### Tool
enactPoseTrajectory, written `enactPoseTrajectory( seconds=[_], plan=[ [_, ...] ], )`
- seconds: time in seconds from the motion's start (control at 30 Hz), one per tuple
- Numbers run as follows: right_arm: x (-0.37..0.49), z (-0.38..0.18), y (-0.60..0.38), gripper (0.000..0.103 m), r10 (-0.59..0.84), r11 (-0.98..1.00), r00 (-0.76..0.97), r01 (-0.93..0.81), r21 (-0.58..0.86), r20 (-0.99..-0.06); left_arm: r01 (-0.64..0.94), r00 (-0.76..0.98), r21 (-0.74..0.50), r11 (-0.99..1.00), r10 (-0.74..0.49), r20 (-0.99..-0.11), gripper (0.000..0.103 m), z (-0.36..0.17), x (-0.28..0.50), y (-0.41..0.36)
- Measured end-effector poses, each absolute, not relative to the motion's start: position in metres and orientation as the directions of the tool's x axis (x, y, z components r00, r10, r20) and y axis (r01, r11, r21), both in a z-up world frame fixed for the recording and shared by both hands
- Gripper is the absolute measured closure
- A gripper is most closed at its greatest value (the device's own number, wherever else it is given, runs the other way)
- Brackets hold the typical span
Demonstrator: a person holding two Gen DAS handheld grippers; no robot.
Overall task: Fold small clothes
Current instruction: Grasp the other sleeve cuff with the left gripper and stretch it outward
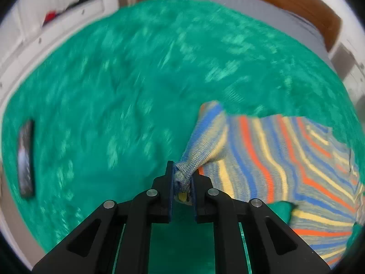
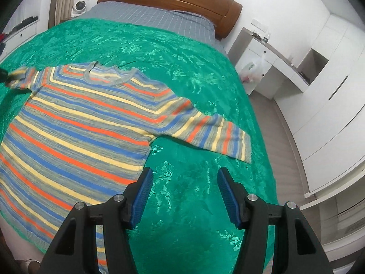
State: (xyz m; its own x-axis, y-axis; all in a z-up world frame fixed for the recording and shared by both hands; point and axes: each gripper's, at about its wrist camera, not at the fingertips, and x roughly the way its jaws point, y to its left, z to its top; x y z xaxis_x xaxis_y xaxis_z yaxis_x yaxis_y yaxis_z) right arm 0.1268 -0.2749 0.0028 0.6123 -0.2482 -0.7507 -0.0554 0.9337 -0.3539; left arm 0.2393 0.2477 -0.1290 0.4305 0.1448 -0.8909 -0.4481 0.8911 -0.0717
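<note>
The striped sweater (image 2: 75, 123) is lying spread out flat on the green bedspread (image 2: 194, 68) covering the bed, right sleeve stretched out to the side. The left gripper (image 1: 181, 182) has its fingers clamped tight on the bunched-up cuff of the other sleeve. The right gripper (image 2: 184, 196) hangs over bare bedspread just beside the sweater's edge, fingers roughly half open with nothing in them.

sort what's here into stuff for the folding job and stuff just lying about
For the job: striped sweater, left claw shut on its sleeve cuff, right claw open, green bedspread.

Lying about: dark flat gadget, plastic bag, small fan.
</note>
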Motion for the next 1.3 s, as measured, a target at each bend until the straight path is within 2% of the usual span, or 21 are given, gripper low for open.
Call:
enactPoseTrajectory(
  seconds=[0.37, 0.97, 1.3],
  plan=[
    [0.129, 0.001, -0.275, 0.045, -0.29, 0.916, 0.602, -0.049, -0.397, -0.744, -0.475, 0.378, -0.071, 0.877, 0.131, -0.916, 0.093, -0.159, 0.239, 0.246],
    [0.128, -0.004, -0.274, 0.045, -0.33, 0.893, 0.596, -0.054, -0.446, -0.732, -0.457, 0.381, -0.058, 0.888, 0.136, -0.915, 0.092, -0.161, 0.237, 0.248],
    [0.129, -0.001, -0.268, 0.044, -0.345, 0.88, 0.6, -0.06, -0.471, -0.722, -0.465, 0.381, -0.039, 0.884, 0.16, -0.911, 0.081, -0.151, 0.227, 0.258]
  ],
)
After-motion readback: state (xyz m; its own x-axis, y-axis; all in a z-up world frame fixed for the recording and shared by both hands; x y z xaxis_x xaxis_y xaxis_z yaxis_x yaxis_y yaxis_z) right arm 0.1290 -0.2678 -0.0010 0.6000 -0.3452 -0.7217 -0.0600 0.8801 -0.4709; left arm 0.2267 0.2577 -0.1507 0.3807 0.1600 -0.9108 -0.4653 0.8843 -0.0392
